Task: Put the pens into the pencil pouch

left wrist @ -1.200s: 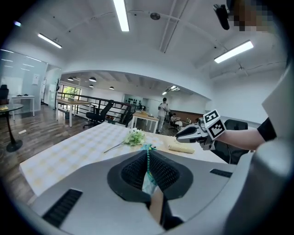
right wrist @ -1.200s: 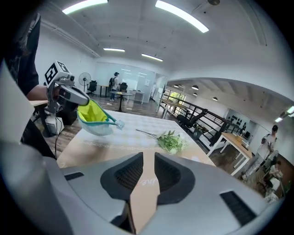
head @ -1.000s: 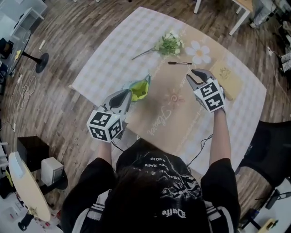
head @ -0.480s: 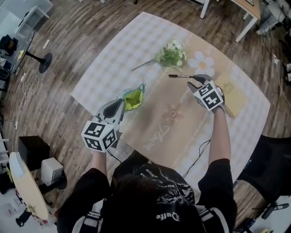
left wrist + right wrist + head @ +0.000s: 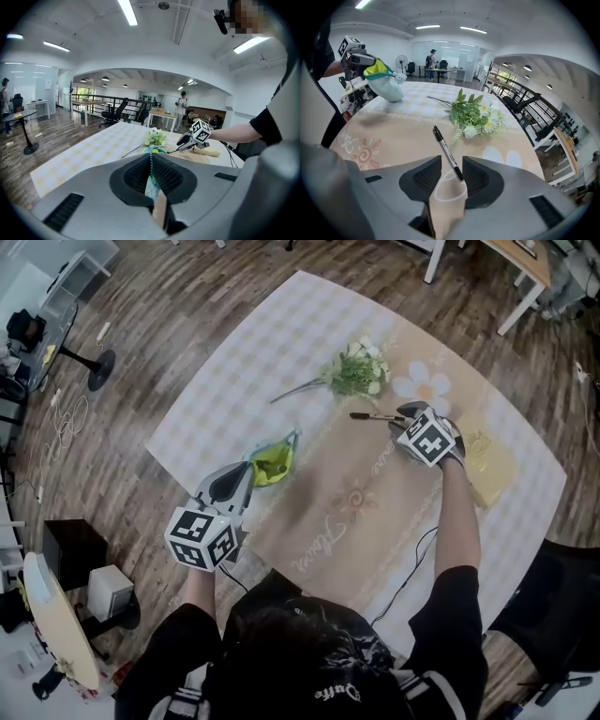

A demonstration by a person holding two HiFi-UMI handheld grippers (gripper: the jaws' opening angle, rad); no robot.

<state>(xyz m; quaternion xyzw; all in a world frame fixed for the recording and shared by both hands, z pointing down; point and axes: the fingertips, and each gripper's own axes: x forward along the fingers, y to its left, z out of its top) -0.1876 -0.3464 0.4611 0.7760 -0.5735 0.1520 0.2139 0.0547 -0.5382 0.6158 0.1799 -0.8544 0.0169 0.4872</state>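
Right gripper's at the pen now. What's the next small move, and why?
Probably close the right gripper on the pen. Its jaws have just been opening and stand apart with the pen's near end between them, ungripped, the pen lying on the table. The left gripper holds the pouch up.

Black short-sleeved T-shirt (image 5: 452, 629) with white print; grey left gripper (image 5: 255, 467) and right gripper (image 5: 403, 412), black-and-white marker cubes (image 5: 200, 537).
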